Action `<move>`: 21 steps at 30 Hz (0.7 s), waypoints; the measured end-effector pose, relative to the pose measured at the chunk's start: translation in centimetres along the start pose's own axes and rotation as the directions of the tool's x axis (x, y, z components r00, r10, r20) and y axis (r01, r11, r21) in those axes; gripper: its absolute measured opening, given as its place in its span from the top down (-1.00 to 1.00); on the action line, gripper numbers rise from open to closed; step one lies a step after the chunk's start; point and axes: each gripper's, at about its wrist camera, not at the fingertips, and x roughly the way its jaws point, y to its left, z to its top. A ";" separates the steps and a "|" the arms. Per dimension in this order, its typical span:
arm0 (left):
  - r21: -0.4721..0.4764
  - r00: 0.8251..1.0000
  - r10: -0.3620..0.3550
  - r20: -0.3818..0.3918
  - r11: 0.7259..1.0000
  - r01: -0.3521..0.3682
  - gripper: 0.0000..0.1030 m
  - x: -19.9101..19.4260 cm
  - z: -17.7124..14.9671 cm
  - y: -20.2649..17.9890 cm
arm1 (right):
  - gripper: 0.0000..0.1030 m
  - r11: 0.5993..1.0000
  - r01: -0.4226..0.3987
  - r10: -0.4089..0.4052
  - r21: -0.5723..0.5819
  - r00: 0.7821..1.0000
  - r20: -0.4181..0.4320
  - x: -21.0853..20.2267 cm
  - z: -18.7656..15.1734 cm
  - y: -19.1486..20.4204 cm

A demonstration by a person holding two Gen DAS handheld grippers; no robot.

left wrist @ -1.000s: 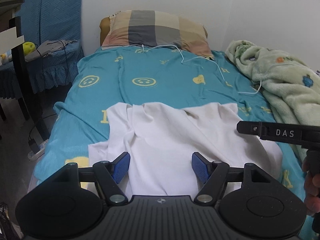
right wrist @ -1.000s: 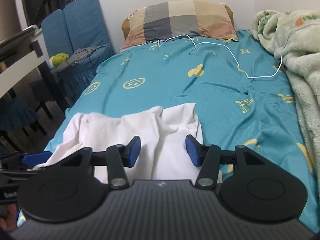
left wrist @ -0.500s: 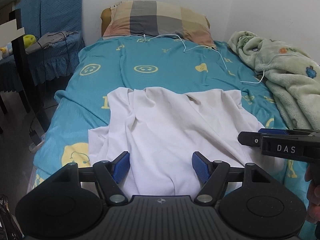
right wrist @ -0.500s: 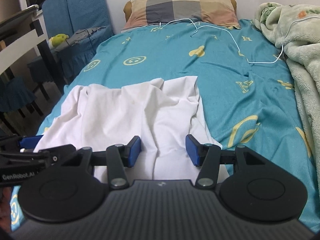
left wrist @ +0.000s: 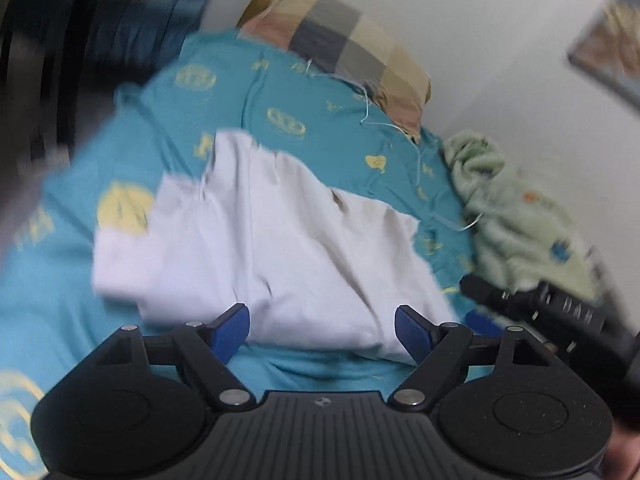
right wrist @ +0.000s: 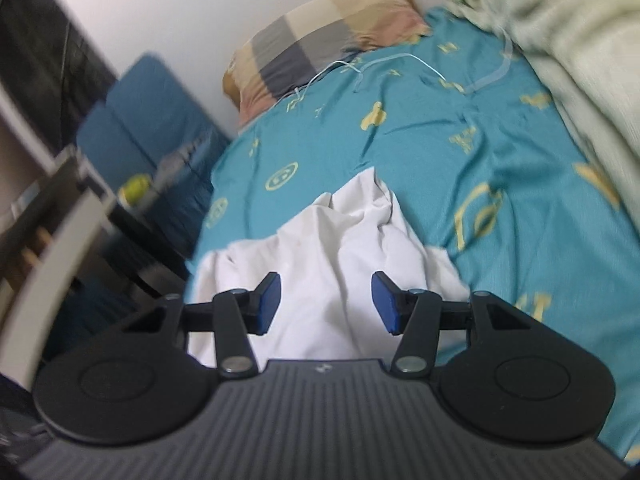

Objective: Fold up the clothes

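Both views are being smeared by motion blur, and the near hem of the white garment is being hidden behind the gripper bodies. The garment is lying rumpled on the teal bedsheet. The left gripper is being held tilted above it, its jaws having just been widening, nothing gripped. The right gripper is being held roughly half open and empty.

both views rolled; left claw has just opened wider.
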 end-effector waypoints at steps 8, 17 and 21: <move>-0.412 0.984 -0.172 -0.055 0.901 0.134 -0.59 3.4 -0.7 5.7 | -0.04 0.941 -0.099 0.121 0.325 0.991 -0.050 0.4 -0.8 -2.8; -0.527 0.981 -0.193 0.018 0.832 0.173 -0.46 5.2 0.5 8.2 | -0.04 0.880 -0.151 0.222 0.451 0.969 -0.110 2.2 -2.0 -2.9; -0.554 0.981 -0.189 0.041 0.813 0.180 -0.04 5.2 0.4 8.8 | -0.04 0.875 -0.156 0.240 0.458 0.962 -0.130 2.8 -2.5 -2.5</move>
